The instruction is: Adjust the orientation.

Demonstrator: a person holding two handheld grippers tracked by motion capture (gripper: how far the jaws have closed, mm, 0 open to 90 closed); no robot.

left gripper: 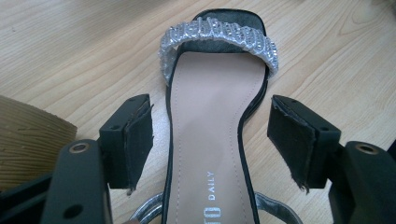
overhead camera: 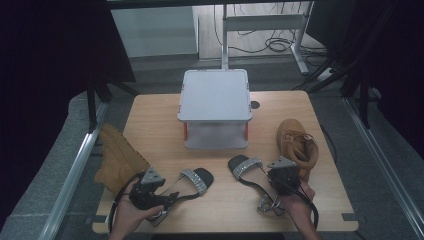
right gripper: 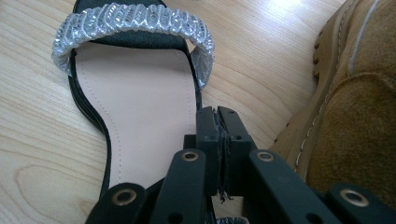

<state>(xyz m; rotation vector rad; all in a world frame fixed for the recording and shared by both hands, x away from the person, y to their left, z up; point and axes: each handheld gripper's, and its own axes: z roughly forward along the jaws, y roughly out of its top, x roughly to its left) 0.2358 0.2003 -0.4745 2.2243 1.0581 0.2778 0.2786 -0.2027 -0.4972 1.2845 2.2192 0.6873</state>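
left gripper view has the left tongs (left gripper: 210, 144) spread wide astride the left sandal (left gripper: 210, 140) on the desk (left gripper: 70, 56); right tongs (right gripper: 218, 140) pinch the right sandal (right gripper: 140, 107) edge beside a tan boot (right gripper: 359, 102).

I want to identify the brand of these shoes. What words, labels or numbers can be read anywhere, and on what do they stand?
"DAILY": silver print on the insole of the left sandal, between the open jaws of the left gripper.
Before it, letters reading about "TO", cut off by the picture's edge; the full brand cannot be read.
No readable text elsewhere.
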